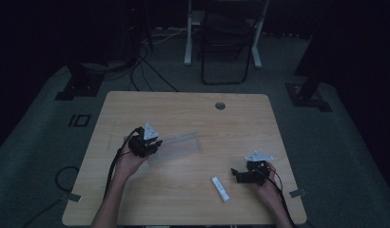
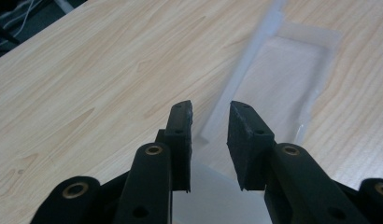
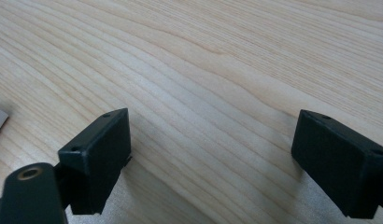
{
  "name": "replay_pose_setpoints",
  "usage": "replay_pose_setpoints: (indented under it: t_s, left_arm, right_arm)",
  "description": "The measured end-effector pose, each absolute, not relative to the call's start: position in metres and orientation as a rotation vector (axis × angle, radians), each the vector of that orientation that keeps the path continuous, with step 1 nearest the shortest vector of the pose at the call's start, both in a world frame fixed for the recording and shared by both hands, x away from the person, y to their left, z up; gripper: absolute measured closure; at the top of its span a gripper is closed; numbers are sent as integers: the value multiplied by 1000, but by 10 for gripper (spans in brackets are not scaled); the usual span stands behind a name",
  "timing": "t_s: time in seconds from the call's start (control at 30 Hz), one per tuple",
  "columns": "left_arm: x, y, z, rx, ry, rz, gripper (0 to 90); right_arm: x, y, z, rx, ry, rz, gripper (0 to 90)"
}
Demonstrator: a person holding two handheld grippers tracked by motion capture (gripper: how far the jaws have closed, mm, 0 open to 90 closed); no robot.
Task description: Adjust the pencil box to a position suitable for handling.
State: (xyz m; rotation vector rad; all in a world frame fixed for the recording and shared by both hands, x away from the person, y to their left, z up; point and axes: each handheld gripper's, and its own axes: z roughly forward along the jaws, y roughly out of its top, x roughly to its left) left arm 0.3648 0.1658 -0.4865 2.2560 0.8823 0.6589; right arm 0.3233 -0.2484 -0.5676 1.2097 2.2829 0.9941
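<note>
Wooden table point(image 1: 183, 109): clear plastic tray point(image 1: 176, 146), perhaps a white tube point(image 1: 220, 189).

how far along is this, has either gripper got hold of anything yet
Early, by the look of it. The left gripper has its jaws either side of the clear plastic tray's wall, with a gap showing. The right gripper is wide open above bare table. The small white piece lies untouched.

Dim lab or studio: lone wooden table point(image 1: 183, 109) on grey carpet point(image 1: 36, 137), black stand bases point(image 1: 79, 88), trailing floor cables point(image 1: 145, 66), folding chair point(image 1: 224, 47) behind
</note>
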Motion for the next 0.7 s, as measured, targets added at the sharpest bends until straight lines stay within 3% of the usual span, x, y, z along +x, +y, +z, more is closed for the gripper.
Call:
replay_pose_setpoints:
  t_s: [0.13, 0.47, 0.7]
  left_arm:
    - [367, 159, -489, 2264, 869, 665, 658]
    - [356, 151, -490, 2319, 853, 708, 811]
    - [348, 152, -490, 2318, 855, 722, 827]
  right_arm:
    - [323, -248, -568, 1210, 2283, 994, 119]
    - [323, -248, -568, 1209, 2283, 994, 119]
    - [323, -248, -568, 1209, 2283, 994, 119]
